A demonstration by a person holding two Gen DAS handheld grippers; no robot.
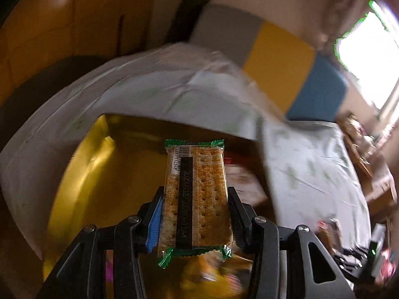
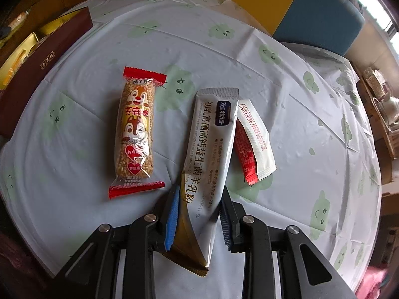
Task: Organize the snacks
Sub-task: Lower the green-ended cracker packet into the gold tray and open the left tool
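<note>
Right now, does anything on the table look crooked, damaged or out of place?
Yes. The grey sachet in the right gripper lies slanted, its near end creased and folded over, and it overlaps the small red and white packet. The squirrel snack bar lies flat and intact. Nothing looks spilled.

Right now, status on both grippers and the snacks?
Left gripper shut on cracker pack, over gold box. Right gripper shut on grey sachet. Nothing blocking.
</note>
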